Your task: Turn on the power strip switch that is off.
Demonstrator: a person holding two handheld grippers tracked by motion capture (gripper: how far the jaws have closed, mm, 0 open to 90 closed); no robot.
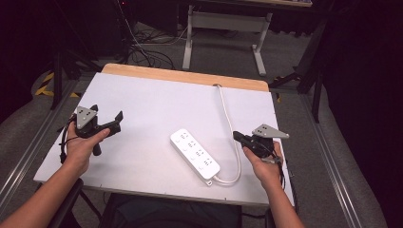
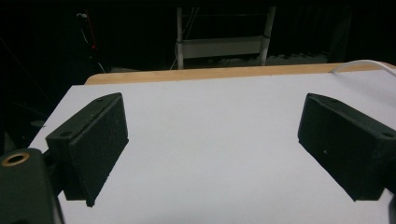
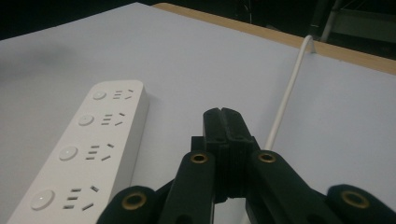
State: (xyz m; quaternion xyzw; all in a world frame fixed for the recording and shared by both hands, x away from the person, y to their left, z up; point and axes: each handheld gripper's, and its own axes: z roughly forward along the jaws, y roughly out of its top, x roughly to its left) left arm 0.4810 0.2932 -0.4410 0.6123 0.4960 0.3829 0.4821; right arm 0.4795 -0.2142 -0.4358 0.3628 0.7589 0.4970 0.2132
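While both hands sit low at the near edge, counts and states as follows:
hand-held grippers: two, one per hand
left hand-held gripper [image 1: 105,121]: released, jaws spread wide with nothing between them; hovers over the left part of the surface, well apart from the strip; in the left gripper view its two black pads [image 2: 98,144] frame bare white top
right hand-held gripper [image 1: 239,137]: clenched, jaws pressed flat together with nothing caught between; in the right gripper view the closed tips [image 3: 223,122] point between strip and cord, touching neither that I can tell
power strip [image 1: 195,153]: one, white, lying flat and diagonal on the surface, centre-right, just left of the right hand-held gripper
sockets on strip: four outlet groups in a row, each with one round button beside it, best seen in the right gripper view [image 3: 81,154]
cord [image 1: 228,118]: one, white, leaves the near end of the strip, loops round and runs up past the right hand-held gripper to the far edge
surface [image 1: 157,104]: one white top with one wooden strip along its far edge
grey three-cornered plates: two, one on top of each hand-held gripper
background: one pale table frame standing on the floor beyond the surface
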